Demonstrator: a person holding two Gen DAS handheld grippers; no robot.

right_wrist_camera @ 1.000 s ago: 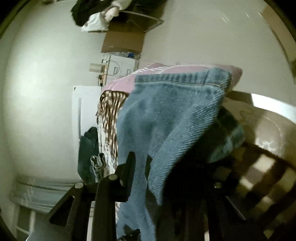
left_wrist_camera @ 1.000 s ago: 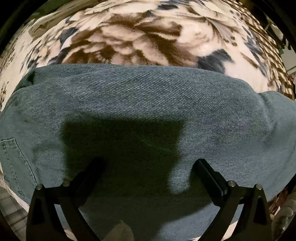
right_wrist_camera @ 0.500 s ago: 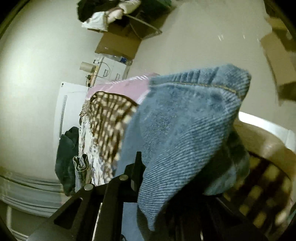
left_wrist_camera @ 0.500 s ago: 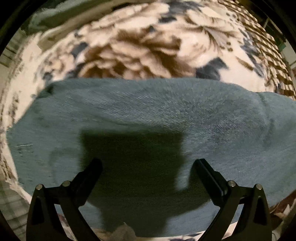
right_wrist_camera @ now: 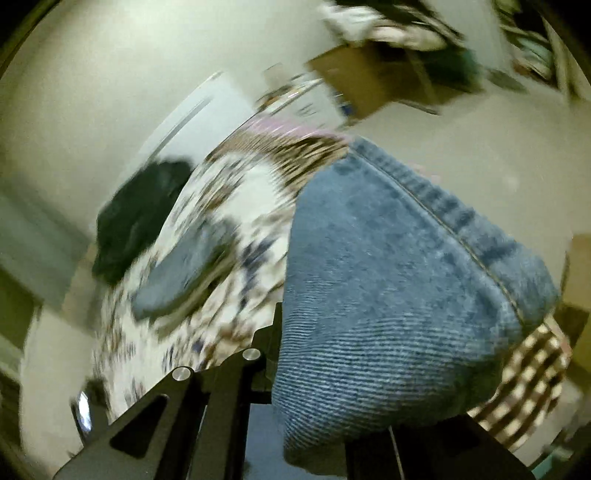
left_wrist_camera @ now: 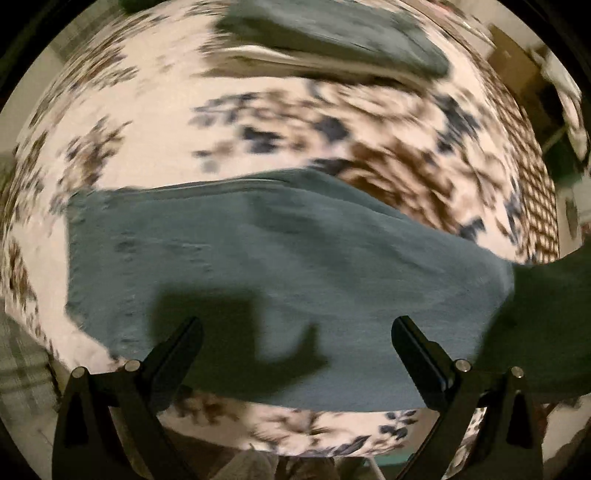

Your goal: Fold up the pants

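Blue denim pants lie across a floral blanket in the left wrist view. My left gripper is open and empty, held above the near part of the denim. In the right wrist view my right gripper is shut on the hemmed end of the pants, lifted off the bed. The denim drapes over the right finger and hides it. Both views are motion-blurred.
A folded blue-grey garment lies at the far side of the blanket; it also shows in the right wrist view. A dark clothes heap, a cardboard box and a pale wall are beyond the bed.
My left gripper has pulled back and up, so more blanket and the far folded garment show. My right gripper has swung with the pants end, tilting over the bed.
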